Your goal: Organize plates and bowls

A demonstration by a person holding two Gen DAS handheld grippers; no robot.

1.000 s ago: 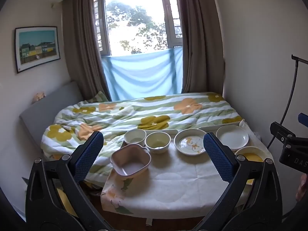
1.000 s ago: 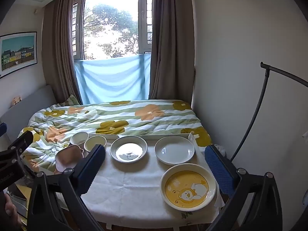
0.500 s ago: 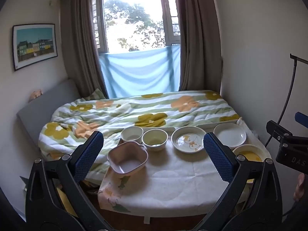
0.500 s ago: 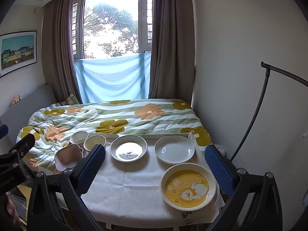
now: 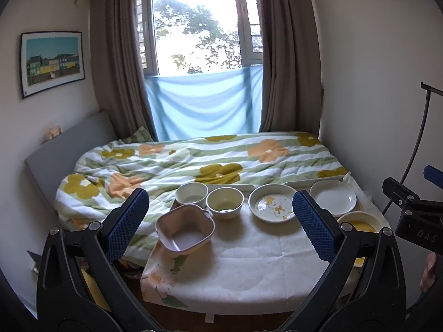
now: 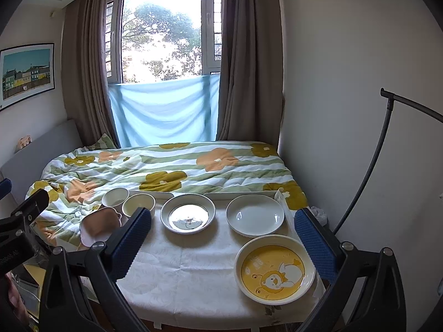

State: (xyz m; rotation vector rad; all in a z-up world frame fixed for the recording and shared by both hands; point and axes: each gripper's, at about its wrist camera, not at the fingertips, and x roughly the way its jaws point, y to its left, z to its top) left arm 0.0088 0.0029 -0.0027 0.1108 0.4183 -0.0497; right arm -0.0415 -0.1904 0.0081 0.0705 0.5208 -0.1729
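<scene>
White-clothed table (image 6: 193, 271): we count a pink bowl (image 5: 185, 230), two cream bowls (image 5: 191, 192) (image 5: 224, 202) far left, a printed plate (image 5: 274, 203), a white plate (image 6: 255, 215), and a yellow plate (image 6: 274, 269) near right. Left gripper (image 5: 220, 222) and right gripper (image 6: 223, 239) both gape wide, holding nothing.

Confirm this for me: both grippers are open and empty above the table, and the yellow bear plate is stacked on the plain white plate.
Not stacked. The right wrist view shows the yellow bear plate lying flat on the tablecloth, nearer the camera than the plain white plate, with cloth between them. The rest holds: left gripper and right gripper are open and empty.
</scene>
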